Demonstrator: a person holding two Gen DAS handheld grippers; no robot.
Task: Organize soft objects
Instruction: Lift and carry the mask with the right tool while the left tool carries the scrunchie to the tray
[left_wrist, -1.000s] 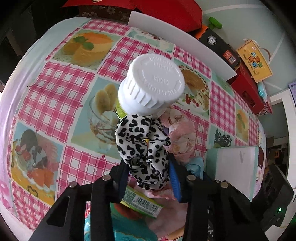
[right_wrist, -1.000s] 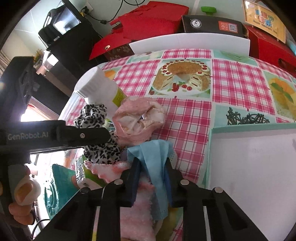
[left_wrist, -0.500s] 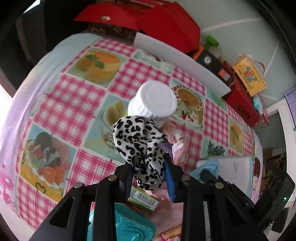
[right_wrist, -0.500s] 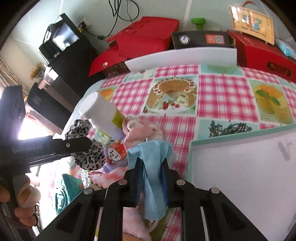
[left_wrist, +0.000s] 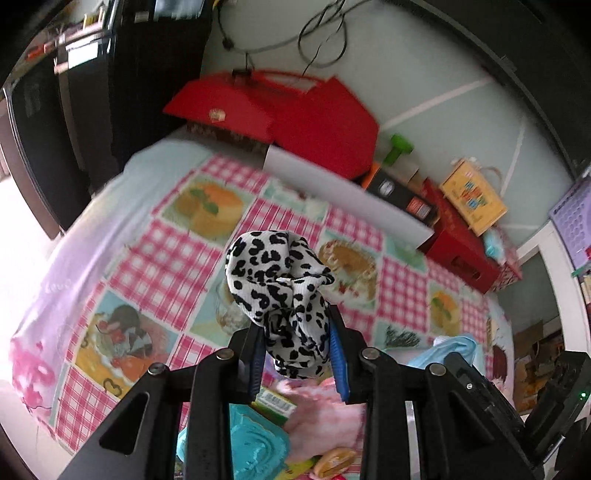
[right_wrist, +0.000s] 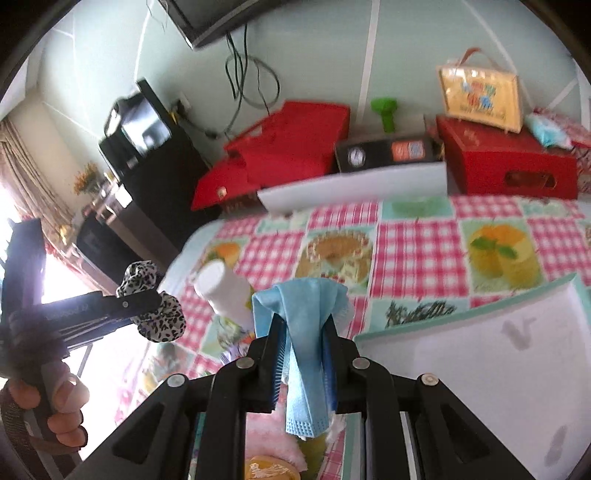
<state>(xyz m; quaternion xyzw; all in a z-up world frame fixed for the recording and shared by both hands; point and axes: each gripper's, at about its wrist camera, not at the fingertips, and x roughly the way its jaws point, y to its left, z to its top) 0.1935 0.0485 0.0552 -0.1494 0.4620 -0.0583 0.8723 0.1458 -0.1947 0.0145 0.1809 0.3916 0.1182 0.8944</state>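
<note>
The left tool (left_wrist: 297, 356) gripped a leopard-print scrunchie (left_wrist: 282, 291), and the right tool (right_wrist: 303, 360) pinched a folded blue face mask (right_wrist: 304, 332); both hung clear above the checked desk (right_wrist: 417, 251). The white tray (right_wrist: 480, 376) lay just right of the mask, the white bottle (right_wrist: 221, 291) on the mask's other side. To my eye, each piece should go over that tray before being let go, low enough not to tumble out.

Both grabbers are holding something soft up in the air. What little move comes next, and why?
Probably carry the blue face mask sideways over the white tray. The right gripper already grips it clear of the table, the tray lies right beside it, and the left gripper holds the leopard scrunchie.
</note>
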